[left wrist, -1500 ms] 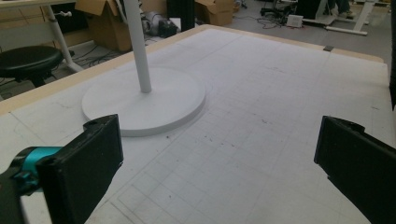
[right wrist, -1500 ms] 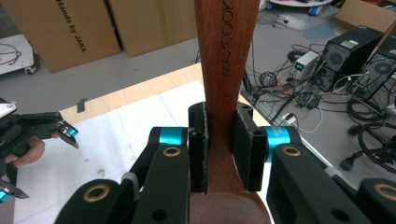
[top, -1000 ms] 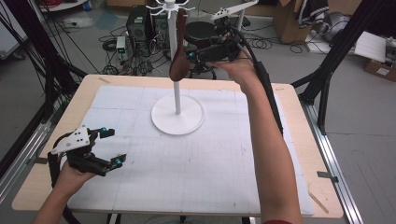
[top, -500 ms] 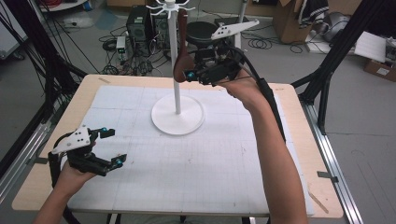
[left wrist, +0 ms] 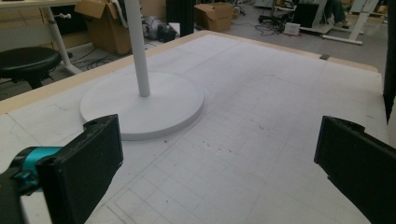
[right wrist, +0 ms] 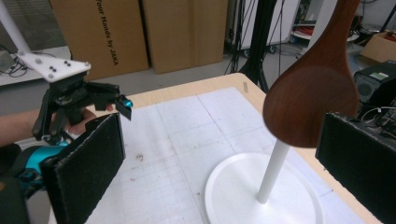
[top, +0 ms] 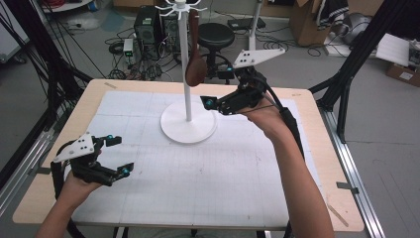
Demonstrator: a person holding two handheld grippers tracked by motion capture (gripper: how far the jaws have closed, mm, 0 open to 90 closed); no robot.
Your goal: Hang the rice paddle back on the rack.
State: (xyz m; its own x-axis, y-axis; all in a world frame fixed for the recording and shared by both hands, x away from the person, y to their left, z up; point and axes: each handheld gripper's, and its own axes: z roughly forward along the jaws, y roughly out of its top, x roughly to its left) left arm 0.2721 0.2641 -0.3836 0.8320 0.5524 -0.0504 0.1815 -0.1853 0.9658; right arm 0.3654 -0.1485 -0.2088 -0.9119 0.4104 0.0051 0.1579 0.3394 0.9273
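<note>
Spoon (top: 196,69) hangs from a top hook of the white rack (top: 187,74), bowl down, right beside the pole, well above the counter (top: 317,148). So hanging looks done.

Right gripper (top: 218,105) is just right of the pole, below the spoon bowl, apart from it. Its jaws have just been opening and now stand wide w/ nothing between the pads; in the right gripper view the spoon bowl (right wrist: 310,93) sits ahead of the jaws, not clamped.

Left gripper (top: 118,156) is over the near-left counter, well apart from the rack; jaws wide open, empty, only mat and rack base (left wrist: 142,105) ahead of them.

Left to do, as I judge: pull right hand clear w/o knocking the spoon. No other utensil on the counter.
</note>
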